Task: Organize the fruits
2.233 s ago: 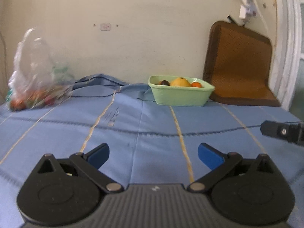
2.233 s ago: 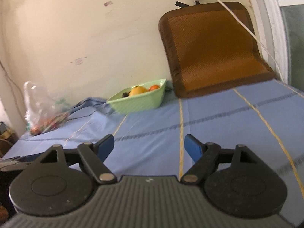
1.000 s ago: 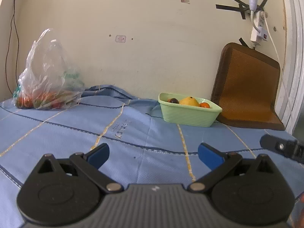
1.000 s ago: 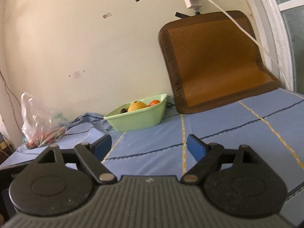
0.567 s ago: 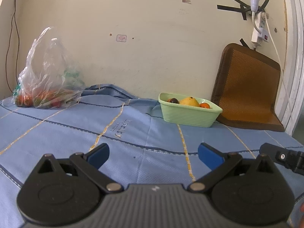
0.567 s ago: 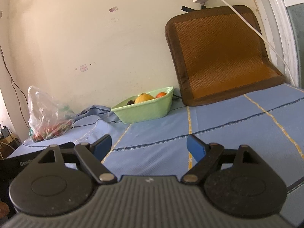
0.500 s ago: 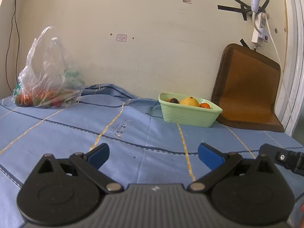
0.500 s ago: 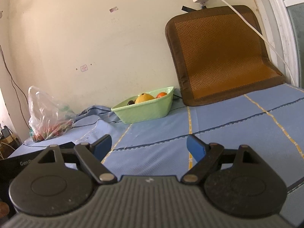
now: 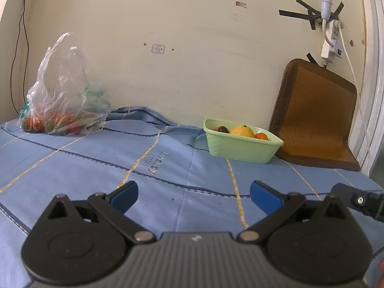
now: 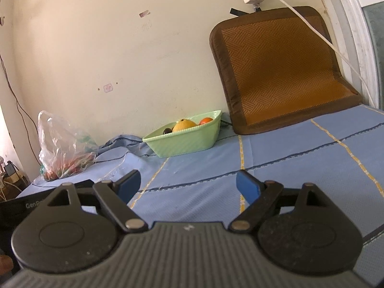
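Both the left tool (image 9: 194, 195) and right tool (image 10: 188, 183) are hovering spread and empty over the bed (image 9: 72, 168). Remaining fruit is sitting in the flimsy, slippery plastic bag (image 9: 60, 91), well apart from the green basket (image 9: 240, 147); probably pinching gathered film works best.

I have the left gripper (image 9: 193, 195) level and pointing toward 12 o'clock, its blue fingers (image 9: 124, 195) spread wide with nothing between them. The right gripper (image 10: 189, 186) is rolled slightly, also aimed toward 12, jaws wide apart and empty. In the left view, part of the right gripper shows at 3 o'clock; in the right view, the left one sits at 9.
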